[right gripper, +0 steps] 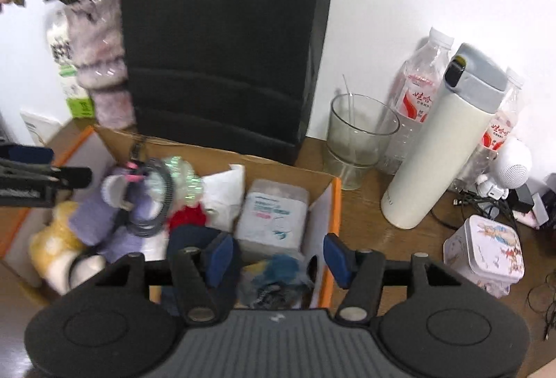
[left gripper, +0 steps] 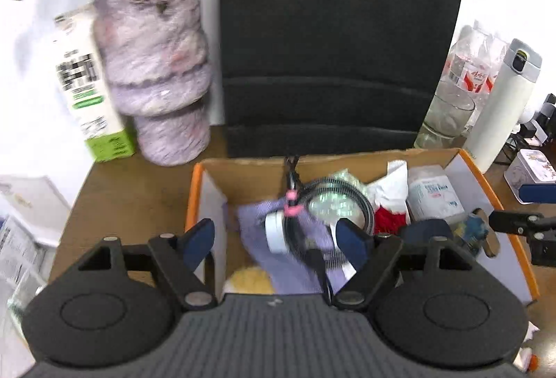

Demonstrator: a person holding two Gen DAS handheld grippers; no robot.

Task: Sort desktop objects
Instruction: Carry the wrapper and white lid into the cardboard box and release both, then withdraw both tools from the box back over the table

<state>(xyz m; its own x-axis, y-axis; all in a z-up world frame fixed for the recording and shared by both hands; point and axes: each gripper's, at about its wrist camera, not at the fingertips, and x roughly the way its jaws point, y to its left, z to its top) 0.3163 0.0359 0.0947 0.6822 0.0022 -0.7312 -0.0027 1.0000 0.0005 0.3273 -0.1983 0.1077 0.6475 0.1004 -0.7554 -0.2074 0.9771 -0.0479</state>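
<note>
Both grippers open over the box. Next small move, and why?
Probably swing the right hand-held gripper toward the tin: both sets of jaws stand open and empty over the cardboard box, and the tin sits loose on the desk beside it.

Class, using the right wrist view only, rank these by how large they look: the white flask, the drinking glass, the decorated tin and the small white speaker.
1. White flask
2. Drinking glass and decorated tin: look alike; the tin is nearer the camera, so unranked
3. Small white speaker
</note>
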